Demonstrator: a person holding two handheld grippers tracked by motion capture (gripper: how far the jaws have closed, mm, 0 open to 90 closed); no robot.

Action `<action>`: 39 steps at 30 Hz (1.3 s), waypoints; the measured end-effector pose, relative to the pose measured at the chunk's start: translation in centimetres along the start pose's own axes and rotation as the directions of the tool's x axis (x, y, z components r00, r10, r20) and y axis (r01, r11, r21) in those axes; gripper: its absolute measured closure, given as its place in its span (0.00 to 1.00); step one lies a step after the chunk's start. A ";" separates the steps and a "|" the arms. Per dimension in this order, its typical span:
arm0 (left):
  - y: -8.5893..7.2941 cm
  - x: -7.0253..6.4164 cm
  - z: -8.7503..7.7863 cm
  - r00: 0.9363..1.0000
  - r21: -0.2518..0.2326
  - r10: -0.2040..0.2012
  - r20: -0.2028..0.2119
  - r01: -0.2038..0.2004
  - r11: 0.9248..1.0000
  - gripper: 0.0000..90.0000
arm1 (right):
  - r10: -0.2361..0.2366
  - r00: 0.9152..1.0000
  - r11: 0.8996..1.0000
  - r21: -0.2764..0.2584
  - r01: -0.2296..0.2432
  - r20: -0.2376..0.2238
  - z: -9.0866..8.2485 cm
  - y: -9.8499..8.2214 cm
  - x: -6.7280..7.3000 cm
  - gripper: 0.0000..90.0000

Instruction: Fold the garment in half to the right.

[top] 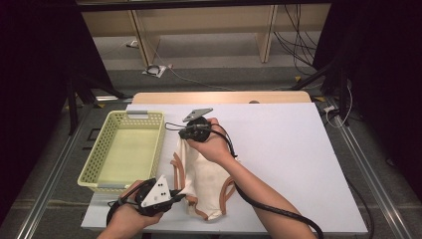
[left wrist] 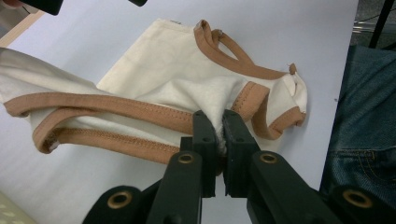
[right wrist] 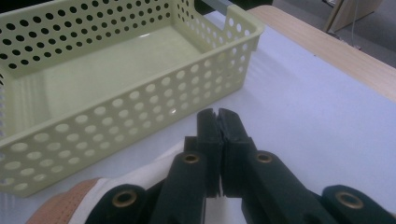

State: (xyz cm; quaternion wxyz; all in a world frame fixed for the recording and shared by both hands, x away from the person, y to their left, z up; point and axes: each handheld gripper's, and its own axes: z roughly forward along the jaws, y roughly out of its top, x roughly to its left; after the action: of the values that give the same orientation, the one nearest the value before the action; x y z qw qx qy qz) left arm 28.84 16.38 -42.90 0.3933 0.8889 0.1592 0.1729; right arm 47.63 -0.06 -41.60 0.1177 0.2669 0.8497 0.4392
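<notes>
A cream garment with tan-brown trim lies crumpled on the white table cover, near the front edge. My left gripper is at its near left corner. In the left gripper view the left gripper is shut on a fold of the garment, pinched between the pads. My right gripper is held over the garment's far end, pointing at the basket. In the right gripper view the right gripper has its jaws shut with nothing visible between the tips. The garment lies just beneath it.
A pale yellow perforated basket stands at the left of the table, and its inside shows bare in the right gripper view, where the basket is close ahead. The white cover stretches to the right. A person's jeans are at the table's near edge.
</notes>
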 end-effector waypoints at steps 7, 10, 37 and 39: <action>0.2 -0.1 0.2 1.000 -0.003 0.005 0.002 -0.005 1.000 0.95 | 0.002 1.000 1.000 0.000 -0.002 0.003 -0.1 -0.2 -0.1 0.99; 0.3 -0.1 0.2 1.000 -0.002 0.007 0.006 -0.007 1.000 0.95 | 0.004 1.000 1.000 0.001 -0.004 0.004 -0.2 -0.2 -0.1 0.99; 0.8 -0.2 1.0 1.000 -0.017 0.017 0.020 -0.016 1.000 0.95 | 0.013 1.000 1.000 -0.001 -0.013 0.015 -0.9 -0.7 -0.7 0.99; 0.8 -0.2 1.0 1.000 -0.019 0.017 0.020 -0.017 1.000 0.95 | 0.014 1.000 1.000 -0.002 -0.014 0.017 -0.9 -0.8 -0.8 0.99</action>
State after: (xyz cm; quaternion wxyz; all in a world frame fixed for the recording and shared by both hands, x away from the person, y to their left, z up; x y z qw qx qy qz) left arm 29.19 15.12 -42.98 0.4016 0.8882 0.1462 0.1688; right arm 47.58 -1.51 -41.72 0.1223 0.2767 0.8463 0.4384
